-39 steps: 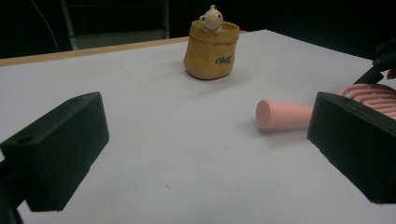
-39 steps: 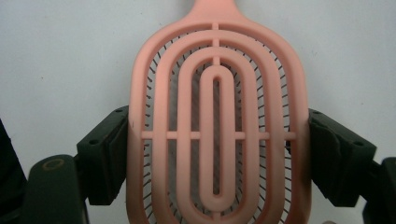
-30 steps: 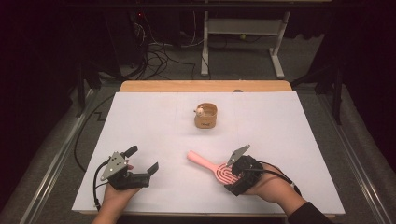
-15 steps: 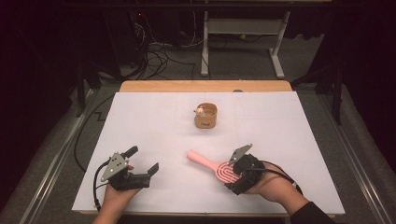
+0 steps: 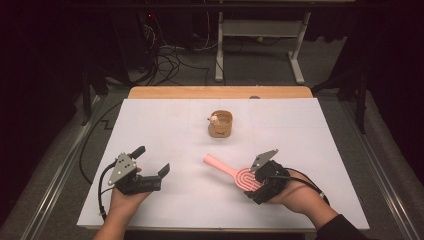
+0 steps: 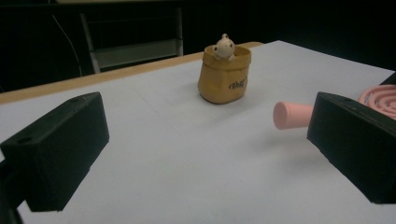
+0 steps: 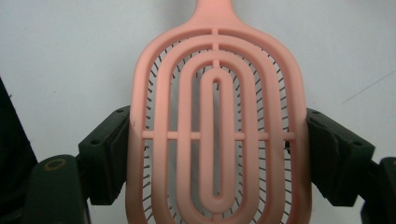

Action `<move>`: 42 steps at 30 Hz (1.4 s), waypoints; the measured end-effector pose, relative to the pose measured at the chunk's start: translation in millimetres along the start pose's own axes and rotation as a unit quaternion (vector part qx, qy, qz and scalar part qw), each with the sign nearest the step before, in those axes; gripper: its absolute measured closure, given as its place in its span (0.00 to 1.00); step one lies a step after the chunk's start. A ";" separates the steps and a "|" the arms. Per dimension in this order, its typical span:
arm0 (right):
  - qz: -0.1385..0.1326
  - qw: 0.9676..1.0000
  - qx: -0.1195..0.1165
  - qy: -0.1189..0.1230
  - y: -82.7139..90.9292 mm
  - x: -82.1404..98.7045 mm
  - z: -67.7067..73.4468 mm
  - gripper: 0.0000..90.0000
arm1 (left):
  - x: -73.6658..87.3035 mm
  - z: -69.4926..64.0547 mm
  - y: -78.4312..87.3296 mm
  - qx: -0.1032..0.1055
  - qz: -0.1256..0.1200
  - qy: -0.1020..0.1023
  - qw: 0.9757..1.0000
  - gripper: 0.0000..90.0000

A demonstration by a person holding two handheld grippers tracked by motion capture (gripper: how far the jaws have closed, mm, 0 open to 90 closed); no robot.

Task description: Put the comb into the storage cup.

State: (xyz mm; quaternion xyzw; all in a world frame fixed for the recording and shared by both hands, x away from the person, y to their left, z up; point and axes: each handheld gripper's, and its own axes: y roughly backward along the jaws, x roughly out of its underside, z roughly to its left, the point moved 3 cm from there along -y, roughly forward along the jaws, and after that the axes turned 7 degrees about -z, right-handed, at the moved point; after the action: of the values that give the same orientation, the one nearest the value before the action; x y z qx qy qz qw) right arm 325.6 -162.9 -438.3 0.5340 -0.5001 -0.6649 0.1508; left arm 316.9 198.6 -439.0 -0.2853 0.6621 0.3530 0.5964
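Observation:
A pink vented hairbrush lies across the near right of the white table sheet, handle pointing up-left. My right gripper is shut on its oval head; in the right gripper view both black jaws press the sides of the hairbrush. My left gripper is held at the near left, jaws wide open with nothing between them. Past those jaws, in the left gripper view, stand a tan bag with a small pale toy figure peeking out, and the hairbrush handle. The tan bag sits mid-table.
A wooden strip borders the sheet's far edge. Beyond it, cables and a white desk frame stand on the dark floor. Metal rails run along both sides of the table.
My left gripper has risen slightly, still open. The right gripper and the hairbrush stay where they were.

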 end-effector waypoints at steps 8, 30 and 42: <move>0.005 1.000 -0.006 0.004 -1.9 -6.7 -4.2 0.23 | -15.2 0.9 -29.0 0.003 -0.026 0.016 1.000 0.00; 0.007 1.000 -0.010 0.006 -3.4 -22.9 -1.0 0.23 | 35.4 -41.9 -45.6 0.047 0.042 -0.085 0.994 0.00; 0.007 1.000 -0.013 0.011 -4.4 -31.4 1.1 0.23 | 40.0 -48.0 -48.6 0.035 0.045 -0.105 0.993 0.00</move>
State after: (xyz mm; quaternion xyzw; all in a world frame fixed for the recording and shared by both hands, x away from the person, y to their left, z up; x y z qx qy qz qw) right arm 338.3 -137.3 -424.4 0.5357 -0.4938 -0.6640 0.1681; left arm 322.5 133.0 -483.0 -0.1954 0.6202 0.3841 0.6555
